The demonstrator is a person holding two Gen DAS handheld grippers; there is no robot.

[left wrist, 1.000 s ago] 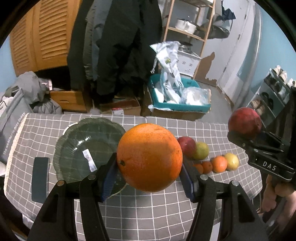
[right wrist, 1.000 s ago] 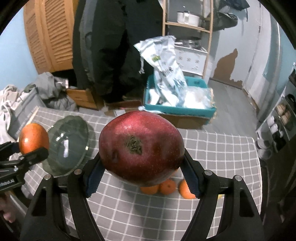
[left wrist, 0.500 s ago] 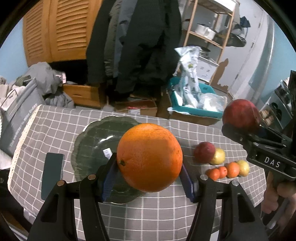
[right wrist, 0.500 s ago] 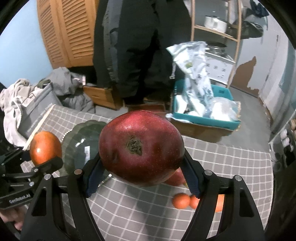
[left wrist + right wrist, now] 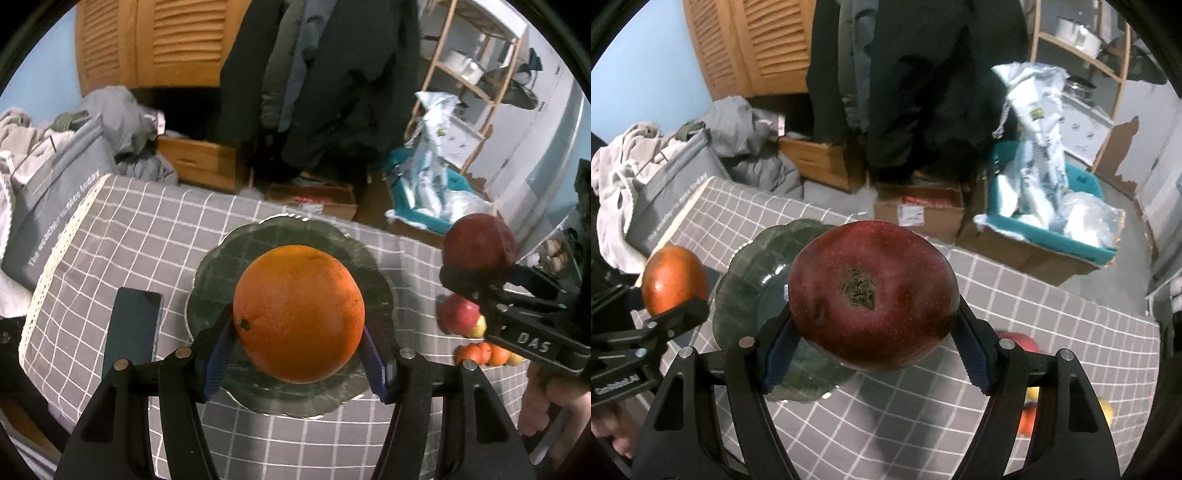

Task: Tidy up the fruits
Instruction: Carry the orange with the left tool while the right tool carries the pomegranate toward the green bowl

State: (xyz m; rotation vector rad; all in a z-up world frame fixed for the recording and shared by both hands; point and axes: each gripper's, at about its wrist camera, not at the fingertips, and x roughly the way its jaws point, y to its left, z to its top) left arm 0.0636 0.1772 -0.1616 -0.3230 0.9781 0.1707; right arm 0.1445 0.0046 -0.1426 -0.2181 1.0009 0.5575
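Note:
My left gripper point(image 5: 299, 350) is shut on a large orange point(image 5: 299, 314), which hangs directly above the dark green scalloped plate point(image 5: 221, 266). My right gripper point(image 5: 875, 350) is shut on a dark red pomegranate point(image 5: 873, 302), held in the air to the right of the plate point(image 5: 750, 273). In the left wrist view the pomegranate point(image 5: 478, 242) and the right gripper's body show at the right edge. In the right wrist view the orange point(image 5: 674, 278) shows at the left. More fruit lies on the checked cloth: a red apple point(image 5: 458, 314) and small oranges point(image 5: 480, 352).
A dark phone point(image 5: 135, 328) lies flat on the cloth left of the plate. A grey bag point(image 5: 55, 206) stands beyond the table's left edge. Cardboard boxes point(image 5: 918, 208) and a teal bin point(image 5: 1071, 218) sit on the floor past the far edge.
Both grippers have moved left and lower with their fruit. The orange now hangs over the plate's middle instead of to its right; the pomegranate has come nearer the plate.

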